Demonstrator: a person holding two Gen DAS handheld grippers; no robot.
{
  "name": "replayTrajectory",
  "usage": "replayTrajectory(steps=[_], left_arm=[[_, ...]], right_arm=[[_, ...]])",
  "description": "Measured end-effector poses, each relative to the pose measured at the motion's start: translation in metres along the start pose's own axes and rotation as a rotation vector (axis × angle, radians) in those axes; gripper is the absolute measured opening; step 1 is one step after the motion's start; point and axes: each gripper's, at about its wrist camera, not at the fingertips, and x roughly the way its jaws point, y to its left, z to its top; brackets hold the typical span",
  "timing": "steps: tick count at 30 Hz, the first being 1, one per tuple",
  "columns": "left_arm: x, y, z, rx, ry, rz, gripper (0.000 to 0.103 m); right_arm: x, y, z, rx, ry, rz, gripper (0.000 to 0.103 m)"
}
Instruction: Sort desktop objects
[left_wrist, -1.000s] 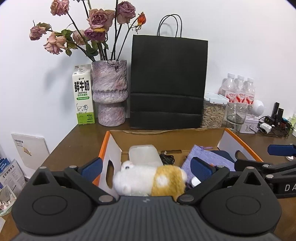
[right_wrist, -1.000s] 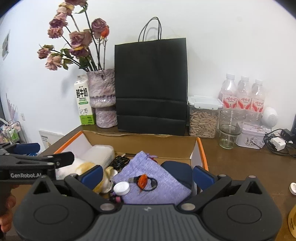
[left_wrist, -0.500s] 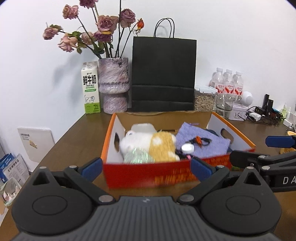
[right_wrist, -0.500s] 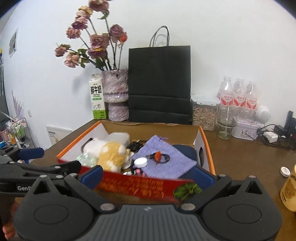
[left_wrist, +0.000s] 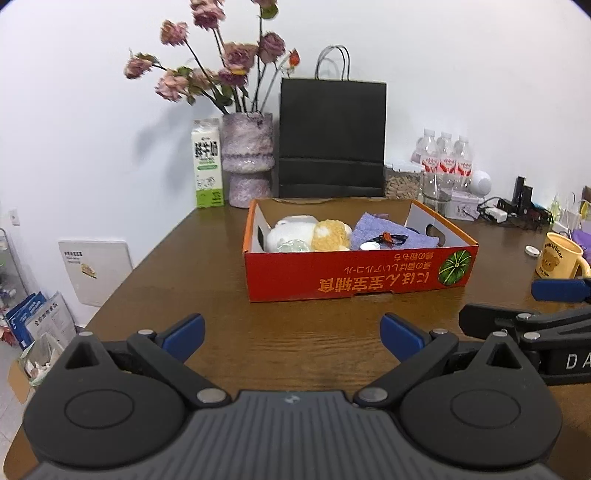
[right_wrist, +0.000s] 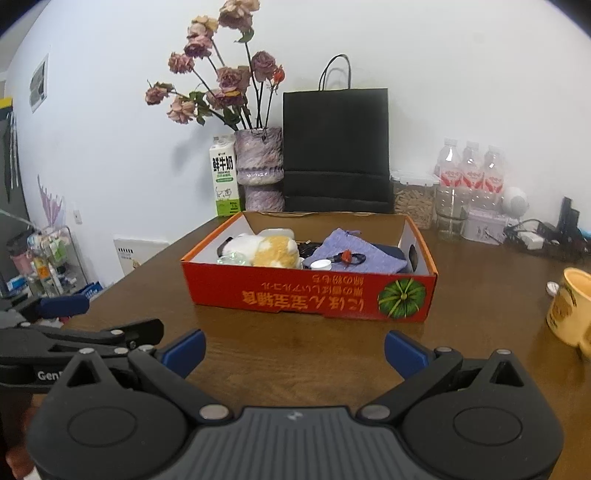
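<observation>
Both my left gripper (left_wrist: 291, 334) and right gripper (right_wrist: 294, 349) hang spread and empty; swinging toward three o'clock risks toppling the yellow bear-print ceramic mug (left_wrist: 559, 260).

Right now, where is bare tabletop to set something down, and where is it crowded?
Bare wood lies between the red box and both open grippers, left and right, and left of the box toward the milk carton. Crowded: the back wall row and around the yellow mug.

Left hand-held gripper (left_wrist: 291, 330): black body, blue fingertip pads (left_wrist: 184, 329), silver screws.
</observation>
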Motion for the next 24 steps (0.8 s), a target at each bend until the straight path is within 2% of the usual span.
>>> replayTrajectory(steps=[8, 24], left_arm=[[-0.016, -0.002, -0.008, 0.012, -0.004, 0.006, 0.103], [-0.018, -0.003, -0.007, 0.024, -0.025, 0.009, 0.103]], right_arm=[[-0.018, 0.007, -0.012, -0.005, -0.006, -0.029, 0.103], [-0.020, 0.005, -0.010, 0.003, -0.012, -0.031, 0.103]])
